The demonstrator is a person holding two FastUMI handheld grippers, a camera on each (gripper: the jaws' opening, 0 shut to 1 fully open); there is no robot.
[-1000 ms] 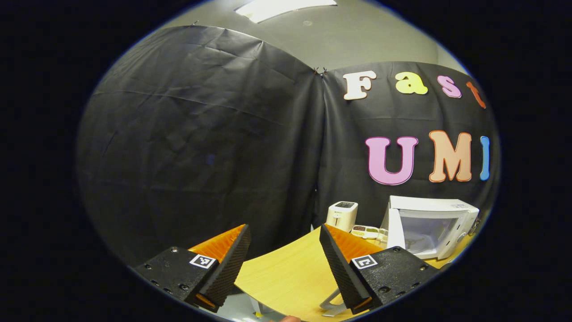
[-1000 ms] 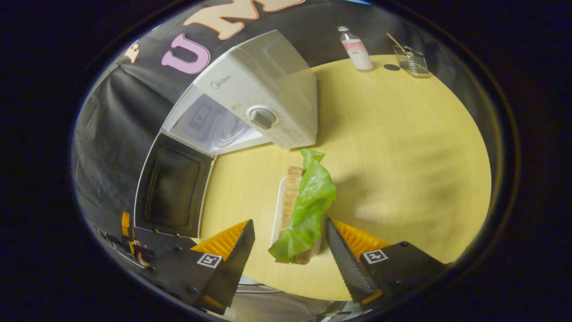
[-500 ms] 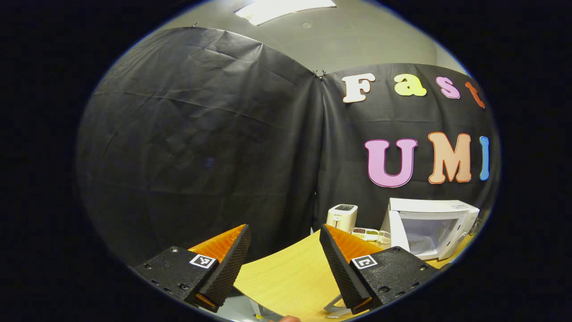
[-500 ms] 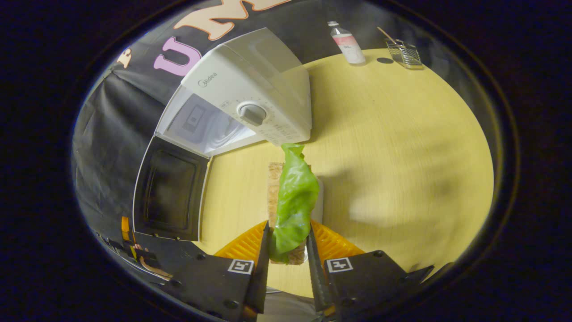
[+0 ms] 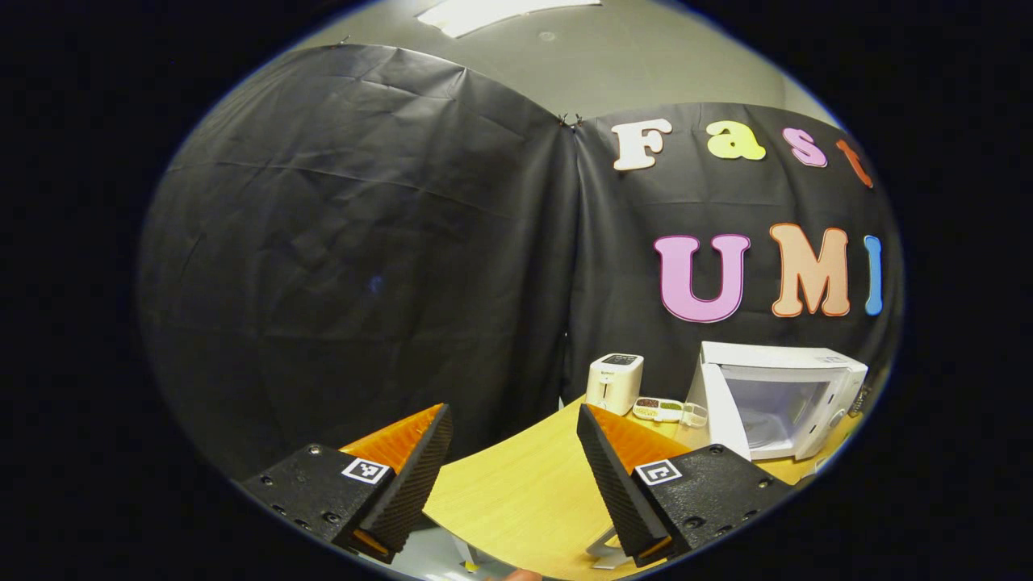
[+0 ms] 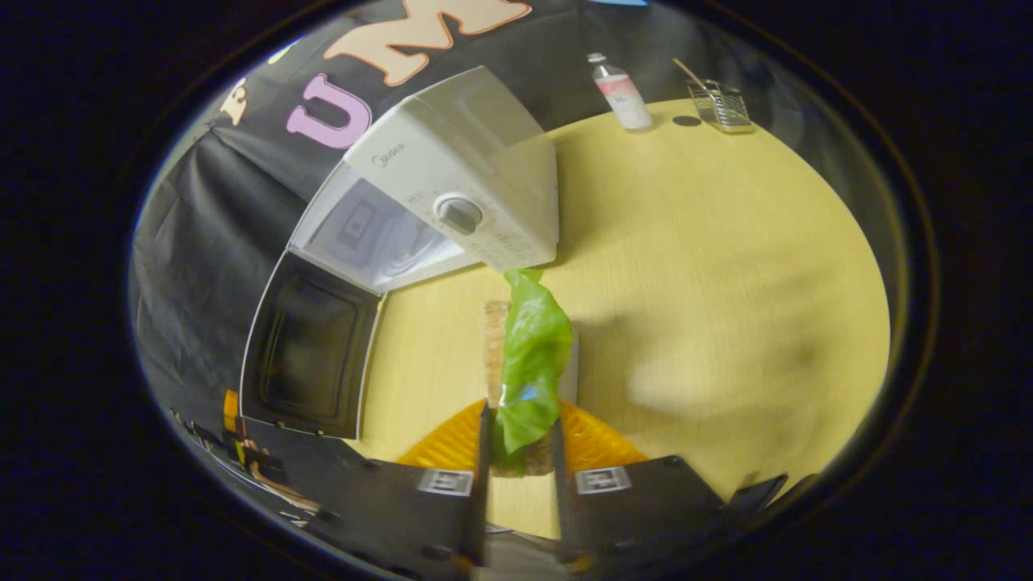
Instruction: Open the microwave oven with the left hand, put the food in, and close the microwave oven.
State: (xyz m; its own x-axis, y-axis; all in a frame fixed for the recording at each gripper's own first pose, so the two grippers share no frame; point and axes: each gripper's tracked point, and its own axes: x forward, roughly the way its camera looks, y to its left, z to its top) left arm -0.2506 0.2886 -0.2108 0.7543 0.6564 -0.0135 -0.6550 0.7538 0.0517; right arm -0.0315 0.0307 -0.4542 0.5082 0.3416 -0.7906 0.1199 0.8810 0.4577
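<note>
**Sandwich clamped in the right gripper, microwave door standing open**

One sandwich (image 6: 529,363) is the food: two slices of bread with a green lettuce leaf draped over them, standing on edge. The right gripper (image 6: 518,452) has both fingers pressed against its near end, so it is grasping the sandwich; the part between the fingers is hidden, and the gripper's body is blurred. Whether the sandwich touches the table (image 6: 726,266) or is lifted off it cannot be told.

One microwave oven (image 6: 460,186) stands just ahead and to the left of the right gripper, the lettuce tip near its front corner. It carries one round dial (image 6: 458,214). Its door (image 6: 311,347) is swung wide open to the left of the gripper, and the pale cavity shows behind it, its contents hard to make out. Far ahead on the table are one bottle (image 6: 620,93) and one wire basket (image 6: 721,105) with a stick in it, too small to tell more.

The left gripper (image 5: 514,468) holds nothing, its fingers spread wide over the table's near edge. Ahead and to its right stand the same microwave oven (image 5: 795,395), door open, one white toaster (image 5: 614,382), and between them a small divided tray (image 5: 668,411) whose contents are too small to name.
</note>
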